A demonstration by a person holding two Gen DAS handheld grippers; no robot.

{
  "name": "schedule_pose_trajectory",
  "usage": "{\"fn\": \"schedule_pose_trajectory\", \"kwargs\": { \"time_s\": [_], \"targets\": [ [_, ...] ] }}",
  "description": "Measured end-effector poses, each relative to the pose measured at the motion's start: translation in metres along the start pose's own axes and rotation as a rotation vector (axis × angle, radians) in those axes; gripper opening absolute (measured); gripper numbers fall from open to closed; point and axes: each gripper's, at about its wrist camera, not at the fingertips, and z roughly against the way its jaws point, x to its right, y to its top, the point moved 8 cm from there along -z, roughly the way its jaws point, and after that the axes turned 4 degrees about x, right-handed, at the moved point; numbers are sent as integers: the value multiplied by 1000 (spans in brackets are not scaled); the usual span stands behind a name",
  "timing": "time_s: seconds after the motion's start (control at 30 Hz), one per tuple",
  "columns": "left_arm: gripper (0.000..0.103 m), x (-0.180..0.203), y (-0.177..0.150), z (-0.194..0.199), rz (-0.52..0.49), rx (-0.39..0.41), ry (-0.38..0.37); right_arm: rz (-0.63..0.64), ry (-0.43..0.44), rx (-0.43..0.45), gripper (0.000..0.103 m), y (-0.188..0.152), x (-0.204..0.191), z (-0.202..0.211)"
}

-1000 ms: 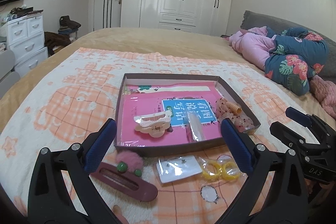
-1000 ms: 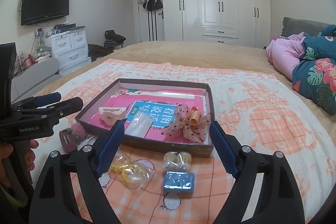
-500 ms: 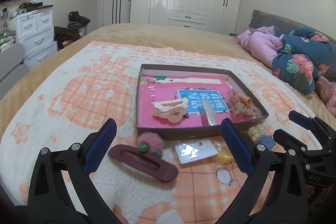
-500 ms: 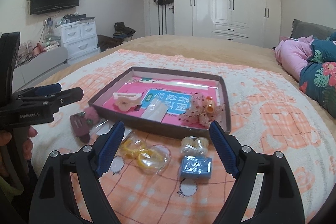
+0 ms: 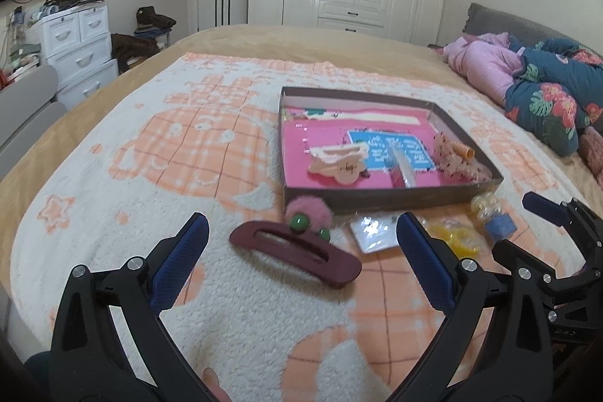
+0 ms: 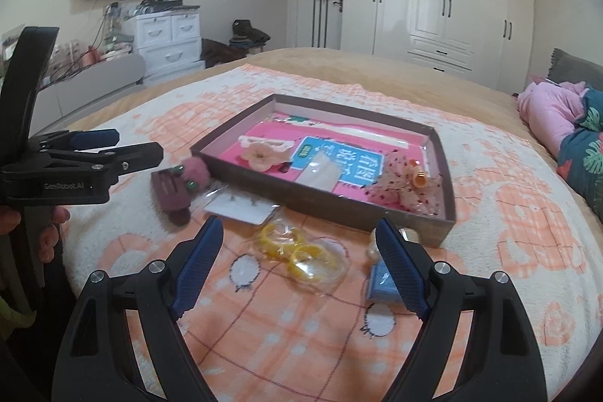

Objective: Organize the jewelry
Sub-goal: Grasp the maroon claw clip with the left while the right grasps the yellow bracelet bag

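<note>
A shallow brown box [image 5: 392, 201] [image 6: 316, 200] with a pink floor lies on the blanket, holding a cream hair claw [image 5: 339, 159] [image 6: 264, 153], a dotted scrunchie [image 5: 454, 159] [image 6: 409, 189] and a clear packet. In front of it lie a maroon hair clip [image 5: 297, 251] [image 6: 171, 196], a pink pompom [image 5: 309, 213] [image 6: 198, 172], a white earring card [image 5: 373, 234] [image 6: 241, 208], bagged yellow rings [image 5: 456, 238] [image 6: 297, 247] and a blue box [image 5: 499, 226] [image 6: 382, 285]. My left gripper [image 5: 301, 247] stands open just short of the maroon clip. My right gripper [image 6: 299, 251] stands open around the yellow rings, not touching them.
The bed is covered by a white and orange checked blanket [image 5: 169, 176]. Pink and floral bedding [image 5: 527, 78] is piled at the right. A white drawer unit [image 6: 166, 40], a wardrobe and a wall television stand beyond the bed. A hand [image 6: 49, 232] grips the left tool.
Both grippers have drifted left and sunk a little toward the loose items. The box now sits further right in both views. Jaws stayed open.
</note>
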Motion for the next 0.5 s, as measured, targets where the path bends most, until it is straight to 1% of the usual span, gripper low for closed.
{"fn": "schedule_pose_trajectory", "kwargs": {
  "time_s": [0.17,0.37,0.5],
  "targets": [
    [91,-4,-9,-6,-8,-38,5,26,17,-23,81,-6,-9,-4],
    [91,-10,-23,-23,4,-104,10,34,10,-52,81,-14,-8,-12],
    [91,-11,-29,-30,16,-129,4,41,-2,-71,81,-19,-4,-19]
  ]
}}
